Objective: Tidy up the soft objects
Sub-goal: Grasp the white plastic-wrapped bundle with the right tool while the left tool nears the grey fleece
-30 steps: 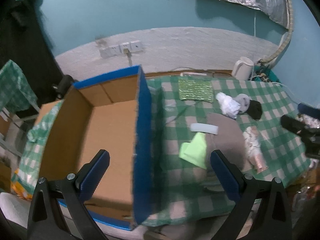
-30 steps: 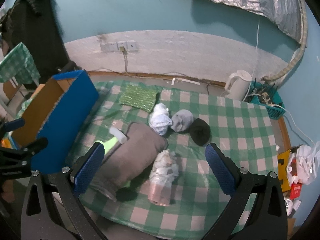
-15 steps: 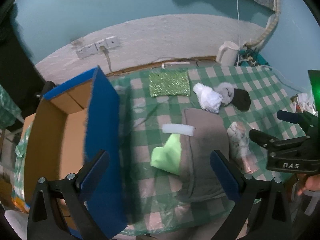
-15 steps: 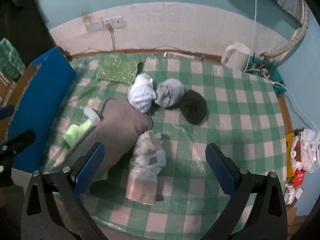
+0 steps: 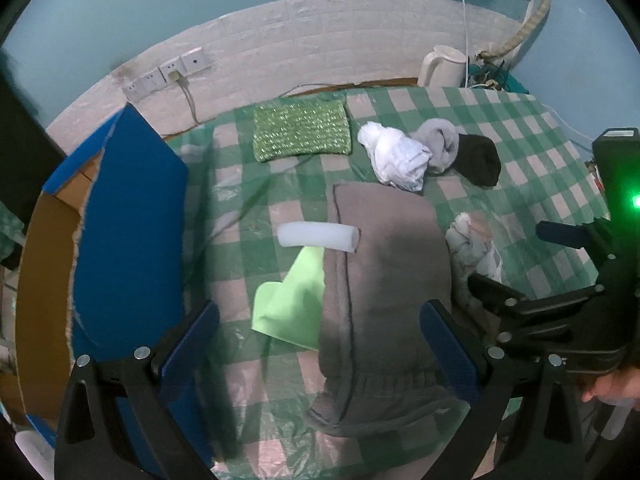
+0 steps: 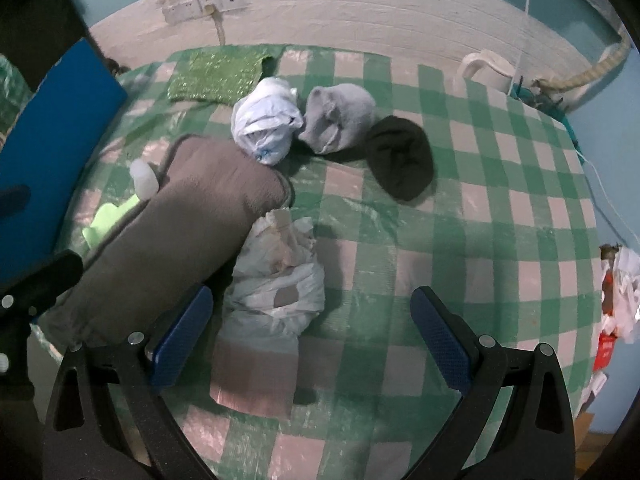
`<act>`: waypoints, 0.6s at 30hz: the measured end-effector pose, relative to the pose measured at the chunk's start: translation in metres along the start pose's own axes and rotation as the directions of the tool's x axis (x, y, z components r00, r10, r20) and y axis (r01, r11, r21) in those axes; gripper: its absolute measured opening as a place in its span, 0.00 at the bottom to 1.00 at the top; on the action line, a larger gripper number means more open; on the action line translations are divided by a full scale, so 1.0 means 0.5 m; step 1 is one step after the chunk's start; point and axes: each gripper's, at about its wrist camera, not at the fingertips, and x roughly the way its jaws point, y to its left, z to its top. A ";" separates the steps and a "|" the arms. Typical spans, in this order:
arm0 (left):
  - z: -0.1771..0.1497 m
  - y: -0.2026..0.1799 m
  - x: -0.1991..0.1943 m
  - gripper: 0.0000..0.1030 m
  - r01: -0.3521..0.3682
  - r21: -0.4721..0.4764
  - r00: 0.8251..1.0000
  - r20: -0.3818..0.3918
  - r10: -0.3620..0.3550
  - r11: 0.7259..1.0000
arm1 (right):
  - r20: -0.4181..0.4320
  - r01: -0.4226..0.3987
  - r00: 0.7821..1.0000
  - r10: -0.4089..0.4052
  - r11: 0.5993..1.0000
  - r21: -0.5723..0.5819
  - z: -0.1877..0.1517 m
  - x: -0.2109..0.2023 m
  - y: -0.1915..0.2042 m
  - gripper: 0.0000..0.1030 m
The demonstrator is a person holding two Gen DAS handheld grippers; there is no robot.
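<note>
A folded grey garment (image 5: pixel 384 280) (image 6: pixel 176 236) lies on the green checked table. A light green cloth (image 5: pixel 292 300) and a white foam roll (image 5: pixel 318 237) lie at its left. A white bundle (image 5: pixel 396 156) (image 6: pixel 266 120), a grey sock ball (image 6: pixel 340 116) and a black sock ball (image 6: pixel 400 158) sit behind. A crumpled plastic-wrapped bundle (image 6: pixel 276 284) lies right of the garment. My left gripper (image 5: pixel 320 344) is open over the garment's near end. My right gripper (image 6: pixel 312 332) is open just above the plastic bundle.
An open cardboard box with blue outer walls (image 5: pixel 132 220) stands at the table's left edge. A sparkly green pad (image 5: pixel 302 132) lies at the back. A white kettle (image 5: pixel 442 66) stands at the far right corner. Wall sockets and a cable are behind.
Both grippers moved forward and lower toward the table. The left view swung right, from over the box to the grey garment. The right gripper closed in on the plastic bundle.
</note>
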 end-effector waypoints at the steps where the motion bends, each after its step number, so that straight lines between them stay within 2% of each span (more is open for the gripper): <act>1: -0.001 -0.001 0.003 0.98 0.004 -0.001 1.000 -0.005 -0.004 1.000 | -0.005 0.001 1.000 -0.001 1.000 -0.006 0.000 0.005 0.004 0.96; 6: -0.003 -0.005 0.018 0.98 0.014 0.006 1.000 -0.027 -0.014 1.000 | -0.032 -0.001 0.999 0.001 1.000 -0.025 0.000 0.030 0.012 0.87; 9: 0.001 -0.008 0.025 0.98 0.006 0.019 1.000 -0.025 -0.006 1.000 | -0.046 -0.007 0.999 0.006 0.999 -0.031 0.000 0.041 0.014 0.78; 11: 0.004 -0.007 0.028 0.98 0.010 0.018 1.000 -0.028 -0.010 1.000 | -0.052 -0.013 0.999 0.011 0.999 -0.037 0.000 0.045 0.016 0.63; 13: 0.006 -0.006 0.032 0.98 0.016 0.013 0.999 -0.032 -0.015 1.000 | -0.064 -0.016 0.998 0.013 0.999 -0.052 -0.001 0.047 0.019 0.53; 18: 0.007 -0.013 0.038 0.98 0.048 0.007 0.998 -0.051 -0.047 0.999 | -0.063 -0.011 0.998 0.006 0.998 -0.069 -0.007 0.033 0.019 0.47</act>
